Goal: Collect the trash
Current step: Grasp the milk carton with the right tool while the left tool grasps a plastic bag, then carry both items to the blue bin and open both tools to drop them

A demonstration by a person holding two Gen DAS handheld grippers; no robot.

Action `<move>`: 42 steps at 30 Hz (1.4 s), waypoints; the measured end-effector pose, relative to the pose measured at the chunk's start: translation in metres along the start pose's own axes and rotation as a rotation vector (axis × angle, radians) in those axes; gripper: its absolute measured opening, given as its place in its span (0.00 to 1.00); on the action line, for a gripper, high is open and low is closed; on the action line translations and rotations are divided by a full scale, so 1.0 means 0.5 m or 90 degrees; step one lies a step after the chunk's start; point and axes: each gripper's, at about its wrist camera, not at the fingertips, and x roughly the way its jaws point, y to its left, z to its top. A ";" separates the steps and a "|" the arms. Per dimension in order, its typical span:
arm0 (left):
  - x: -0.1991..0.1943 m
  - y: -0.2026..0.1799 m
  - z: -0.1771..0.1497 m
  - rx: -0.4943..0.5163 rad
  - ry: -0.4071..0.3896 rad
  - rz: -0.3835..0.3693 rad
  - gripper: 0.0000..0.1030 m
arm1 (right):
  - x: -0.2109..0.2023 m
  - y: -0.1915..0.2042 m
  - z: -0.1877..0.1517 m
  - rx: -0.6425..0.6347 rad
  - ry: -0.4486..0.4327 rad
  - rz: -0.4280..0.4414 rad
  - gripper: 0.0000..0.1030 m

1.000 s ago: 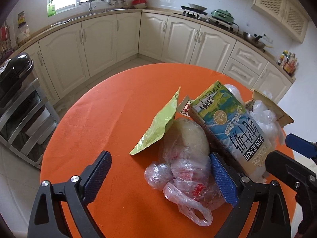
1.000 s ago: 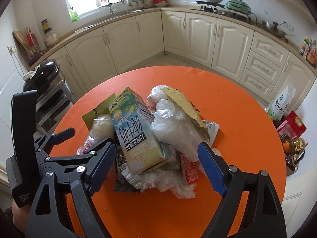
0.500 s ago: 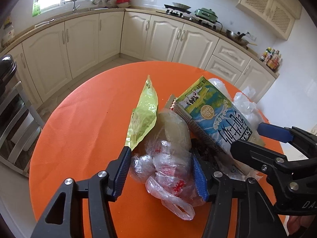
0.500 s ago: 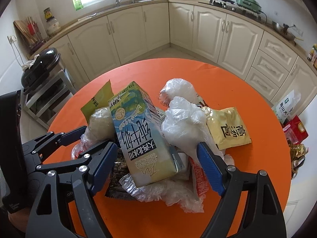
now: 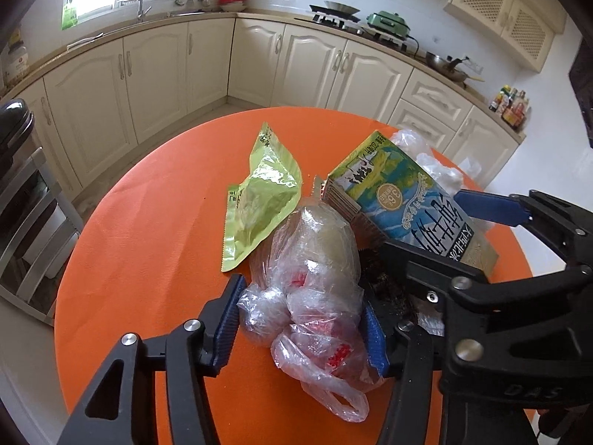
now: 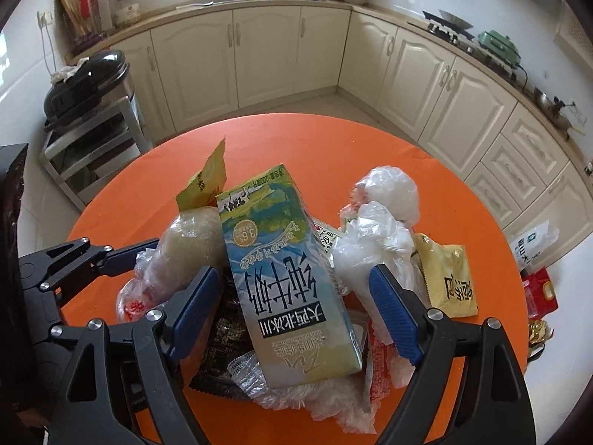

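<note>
- Trash heap: gathered in one pile on the orange table (image 6: 296,141), probably so both tools can take it together
- Clear bag (image 5: 311,282): crumpled, at the heap's left side; left gripper (image 5: 300,319) has its pads against both flanks, half closed, clamping it
- Milk carton (image 6: 285,270): lies tilted atop the heap; right gripper (image 6: 292,307) straddles it, jaws wide, pads apart from it, holding nothing
- Green pouch (image 5: 259,196): flat beside the bag, outside either grip
- White bags (image 6: 378,230), yellow packet (image 6: 448,278): on the heap's right side
- Change: a second ago the left jaws stood wide around the bag; now narrowed onto it. Right gripper has dropped closer over the carton, its width unchanged
</note>
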 end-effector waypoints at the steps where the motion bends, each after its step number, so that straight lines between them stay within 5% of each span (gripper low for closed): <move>1: -0.008 -0.002 -0.004 -0.005 0.001 -0.002 0.51 | 0.005 0.001 -0.001 -0.004 0.001 0.008 0.81; 2: -0.013 0.004 -0.012 -0.009 0.002 -0.005 0.51 | 0.010 0.002 -0.004 -0.006 0.003 0.013 0.76; 3: -0.026 0.000 -0.019 -0.012 0.003 -0.005 0.51 | 0.014 -0.001 -0.009 -0.006 0.009 0.017 0.60; 5: -0.045 -0.002 -0.035 -0.002 0.002 0.000 0.51 | 0.025 -0.010 -0.022 0.001 0.027 0.025 0.53; 16: -0.146 -0.004 -0.081 -0.007 -0.010 -0.001 0.49 | -0.087 -0.092 -0.102 0.160 -0.054 0.138 0.53; 23: -0.278 -0.034 -0.134 0.014 -0.067 0.013 0.49 | -0.156 -0.127 -0.144 0.219 -0.098 0.176 0.52; 32: -0.433 -0.206 -0.182 0.102 -0.142 -0.037 0.49 | -0.298 -0.222 -0.202 0.285 -0.198 0.163 0.51; 42: -0.467 -0.518 -0.240 0.221 -0.149 -0.168 0.49 | -0.456 -0.462 -0.373 0.420 -0.261 0.006 0.51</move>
